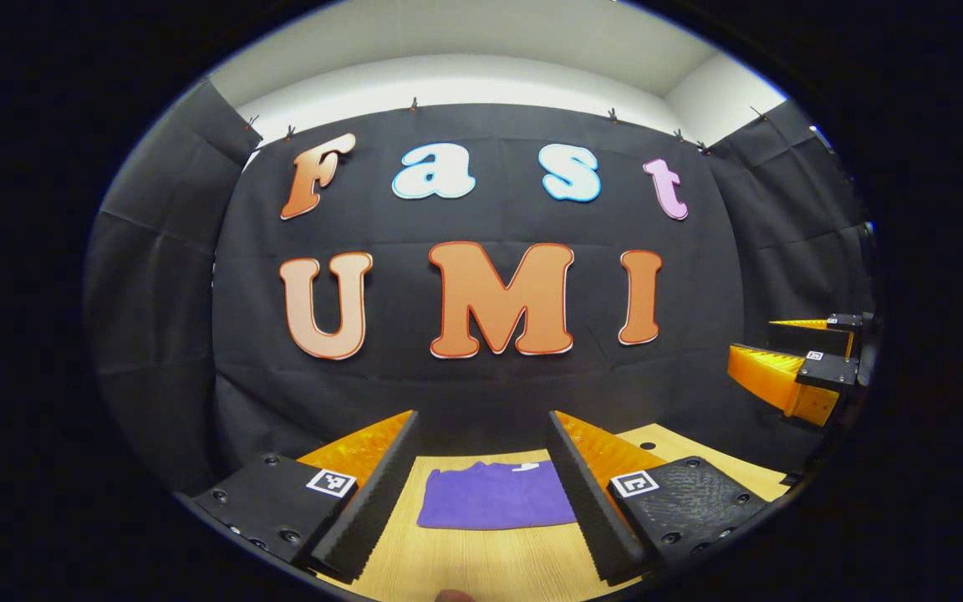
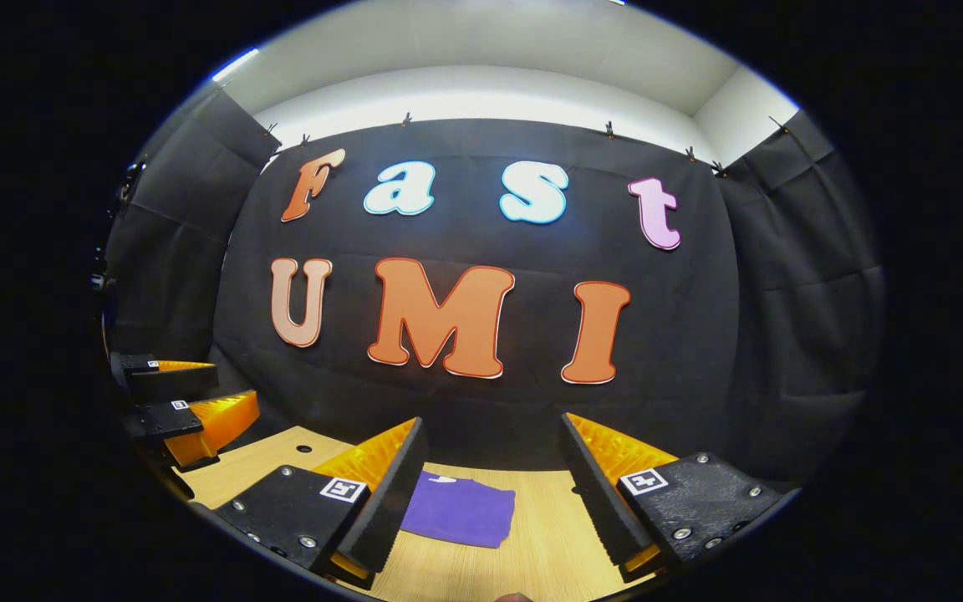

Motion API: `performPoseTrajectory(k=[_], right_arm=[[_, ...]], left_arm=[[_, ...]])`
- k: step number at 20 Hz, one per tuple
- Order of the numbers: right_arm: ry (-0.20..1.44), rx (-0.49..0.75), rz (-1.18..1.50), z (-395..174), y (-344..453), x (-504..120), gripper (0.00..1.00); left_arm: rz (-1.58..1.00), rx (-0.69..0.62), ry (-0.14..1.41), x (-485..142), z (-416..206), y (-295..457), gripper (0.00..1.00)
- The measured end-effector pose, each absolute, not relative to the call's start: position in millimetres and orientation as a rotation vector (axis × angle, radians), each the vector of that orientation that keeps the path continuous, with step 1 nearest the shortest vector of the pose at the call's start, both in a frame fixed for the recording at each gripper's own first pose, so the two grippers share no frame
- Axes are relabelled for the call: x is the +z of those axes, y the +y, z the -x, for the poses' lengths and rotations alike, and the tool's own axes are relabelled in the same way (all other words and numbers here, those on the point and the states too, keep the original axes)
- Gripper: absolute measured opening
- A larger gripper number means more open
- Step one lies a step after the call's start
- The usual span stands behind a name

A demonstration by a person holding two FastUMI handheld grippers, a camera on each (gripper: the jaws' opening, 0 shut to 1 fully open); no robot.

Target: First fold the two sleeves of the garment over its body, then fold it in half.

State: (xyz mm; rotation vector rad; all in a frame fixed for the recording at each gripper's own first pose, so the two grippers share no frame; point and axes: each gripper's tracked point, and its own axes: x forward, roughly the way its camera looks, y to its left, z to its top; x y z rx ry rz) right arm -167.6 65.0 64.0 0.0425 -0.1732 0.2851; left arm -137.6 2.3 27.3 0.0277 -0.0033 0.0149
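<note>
Garment looks fully folded; both your grippers are raised, spread and empty.

Start with the wooden table [image 1: 481,568], below and ahead of both grippers: on it the purple garment [image 1: 494,496] lies as a compact flat rectangle with no sleeves sticking out, so I judge both sleeve folds and the half-fold done, and your next move is likely just to hold clear or check the edges. In the left gripper view it sits straight ahead between the fingers of your left gripper [image 1: 481,485]; from your right gripper [image 2: 494,489] it lies ahead and toward the left finger. Both sets of jaws stand wide apart, gripping and touching nothing, well above the cloth.
</note>
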Motion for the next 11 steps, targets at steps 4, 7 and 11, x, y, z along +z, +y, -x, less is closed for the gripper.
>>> performPoseTrajectory(k=[4,7,11], right_arm=[[-0.159,0.290,-0.045,173.2,69.1,54.4,0.94],[-0.182,0.293,-0.027,177.3,71.9,55.7,0.94],[-0.193,0.293,-0.004,179.7,72.5,50.7,0.94]], left_arm=[[-0.037,0.030,-0.027,27.0,151.2,-7.0,0.94],[-0.018,0.041,-0.014,20.7,152.9,-6.1,0.94],[-0.019,0.047,-0.026,21.7,156.1,-1.4,0.94]])
